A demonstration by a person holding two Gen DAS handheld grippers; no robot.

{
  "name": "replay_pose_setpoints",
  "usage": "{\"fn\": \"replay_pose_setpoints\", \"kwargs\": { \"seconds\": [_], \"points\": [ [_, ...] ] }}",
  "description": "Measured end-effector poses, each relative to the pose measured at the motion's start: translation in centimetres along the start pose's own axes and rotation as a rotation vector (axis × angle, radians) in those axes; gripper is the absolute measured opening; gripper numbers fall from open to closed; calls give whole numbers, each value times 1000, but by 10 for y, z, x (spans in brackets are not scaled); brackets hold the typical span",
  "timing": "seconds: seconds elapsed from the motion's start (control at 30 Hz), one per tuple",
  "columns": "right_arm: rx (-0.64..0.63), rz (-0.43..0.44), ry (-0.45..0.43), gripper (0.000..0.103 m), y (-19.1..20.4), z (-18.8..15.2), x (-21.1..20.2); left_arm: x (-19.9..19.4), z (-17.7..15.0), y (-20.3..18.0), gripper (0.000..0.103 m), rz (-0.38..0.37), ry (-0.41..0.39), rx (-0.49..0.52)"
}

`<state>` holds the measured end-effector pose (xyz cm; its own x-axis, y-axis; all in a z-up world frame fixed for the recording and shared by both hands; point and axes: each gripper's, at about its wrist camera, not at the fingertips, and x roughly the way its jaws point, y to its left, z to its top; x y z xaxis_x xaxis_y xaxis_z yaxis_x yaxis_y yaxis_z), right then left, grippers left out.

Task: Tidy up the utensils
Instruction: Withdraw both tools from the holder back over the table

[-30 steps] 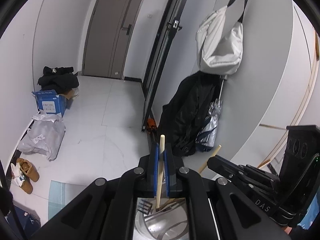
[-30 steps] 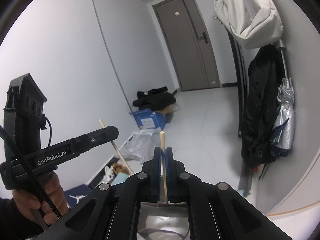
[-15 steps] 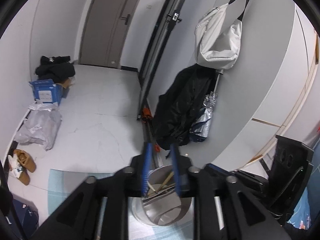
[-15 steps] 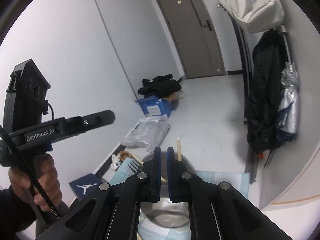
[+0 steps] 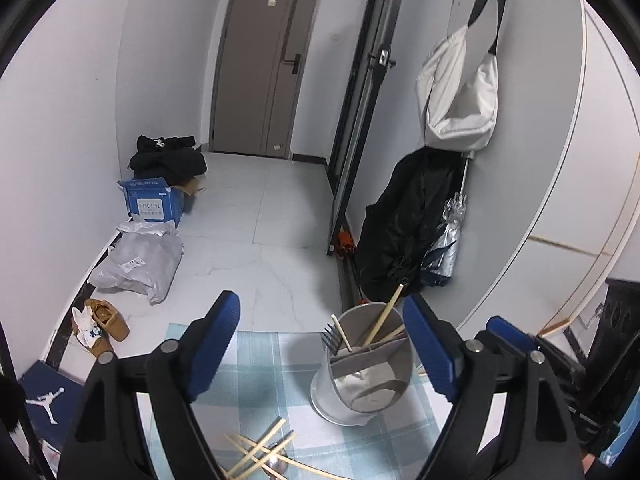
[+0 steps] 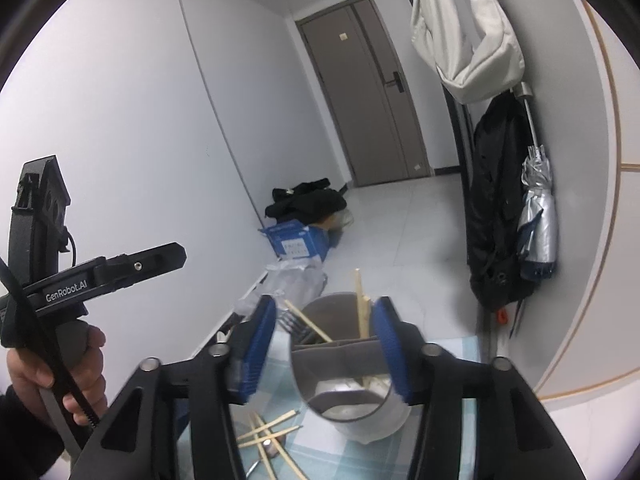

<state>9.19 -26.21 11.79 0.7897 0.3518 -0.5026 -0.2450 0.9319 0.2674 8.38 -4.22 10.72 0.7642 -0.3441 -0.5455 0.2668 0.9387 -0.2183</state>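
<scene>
A steel utensil holder (image 5: 362, 376) with a divider stands on a blue checked mat (image 5: 264, 384). It holds wooden chopsticks (image 5: 384, 316) and a fork (image 5: 332, 336). My left gripper (image 5: 324, 344) is open and empty, above and left of the holder. My right gripper (image 6: 326, 352) is open and empty, its jaws on either side of the holder (image 6: 352, 384), where chopsticks (image 6: 362, 312) stand. Loose chopsticks (image 5: 256, 452) and a spoon (image 5: 276, 462) lie on the mat near me; they also show in the right wrist view (image 6: 268, 432).
The left gripper's body and the hand holding it (image 6: 52, 364) show at the left of the right wrist view. Beyond the mat's edge, on the floor, are shoes (image 5: 100, 320), a grey bag (image 5: 140, 260) and a blue box (image 5: 154, 204). A black coat (image 5: 408, 220) hangs on the right wall.
Both grippers were shut on a chopstick each over the holder. Both have opened wide, and the chopsticks now stand in the holder. Both grippers have drawn back.
</scene>
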Motion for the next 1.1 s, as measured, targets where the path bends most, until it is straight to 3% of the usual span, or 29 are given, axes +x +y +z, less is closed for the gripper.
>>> {"fn": "replay_pose_setpoints", "kwargs": {
  "seconds": [0.27, 0.53, 0.83, 1.1],
  "points": [
    [-45, -4, -32, 73, 25, -20, -23, -19, -14, 14, 99, 71, -59, -38],
    [-75, -20, -50, 85, 43, -38, -30, -32, -31, 21, 102, 113, -97, -32],
    [-88, -28, -37, 94, 53, -56, -25, -33, -55, 34, 102, 146, -113, -39],
    [-105, -42, 26, 95, 59, -82, -4, -24, -83, 57, 102, 164, -95, -74]
  ]
}}
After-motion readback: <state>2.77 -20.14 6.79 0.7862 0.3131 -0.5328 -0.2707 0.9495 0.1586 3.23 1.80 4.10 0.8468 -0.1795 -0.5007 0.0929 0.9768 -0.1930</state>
